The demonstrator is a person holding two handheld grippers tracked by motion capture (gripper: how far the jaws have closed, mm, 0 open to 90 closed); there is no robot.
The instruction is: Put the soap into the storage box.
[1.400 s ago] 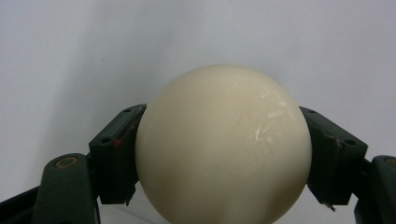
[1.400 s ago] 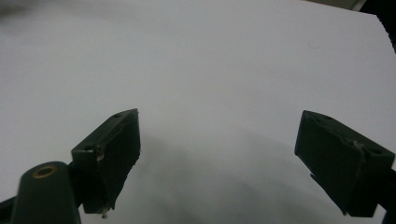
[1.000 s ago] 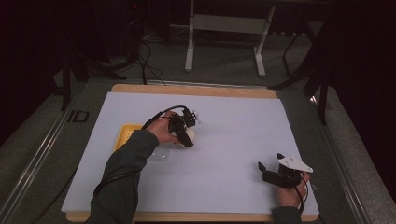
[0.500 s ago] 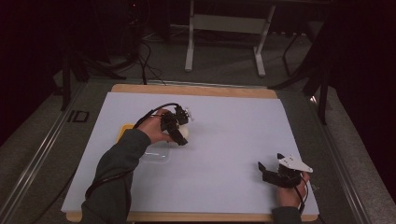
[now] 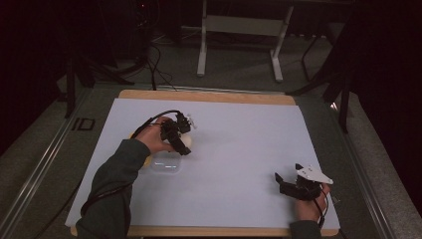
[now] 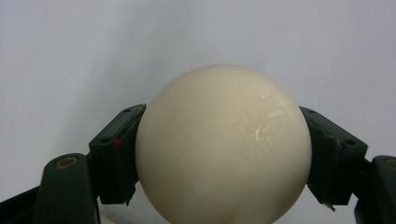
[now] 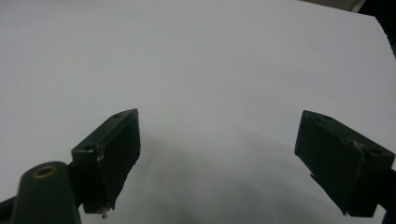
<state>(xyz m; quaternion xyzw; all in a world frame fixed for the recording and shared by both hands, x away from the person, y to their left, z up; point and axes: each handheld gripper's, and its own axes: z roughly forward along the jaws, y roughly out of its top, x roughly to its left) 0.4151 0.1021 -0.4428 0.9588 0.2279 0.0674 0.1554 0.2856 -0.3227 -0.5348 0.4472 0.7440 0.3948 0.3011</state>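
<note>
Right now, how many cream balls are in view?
1. The cream ball is clamped in the left tool, left of the table's middle. Others may be hidden under that hand.

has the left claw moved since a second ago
Yes: the left claw, shut on the cream ball, has shifted slightly leftward, nearer the white mat's left edge.

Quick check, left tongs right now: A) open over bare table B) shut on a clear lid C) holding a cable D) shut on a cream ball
D: in the left gripper view the left tongs press both jaws against the sides of the cream ball, while the right tongs sit open over the white table.
</note>
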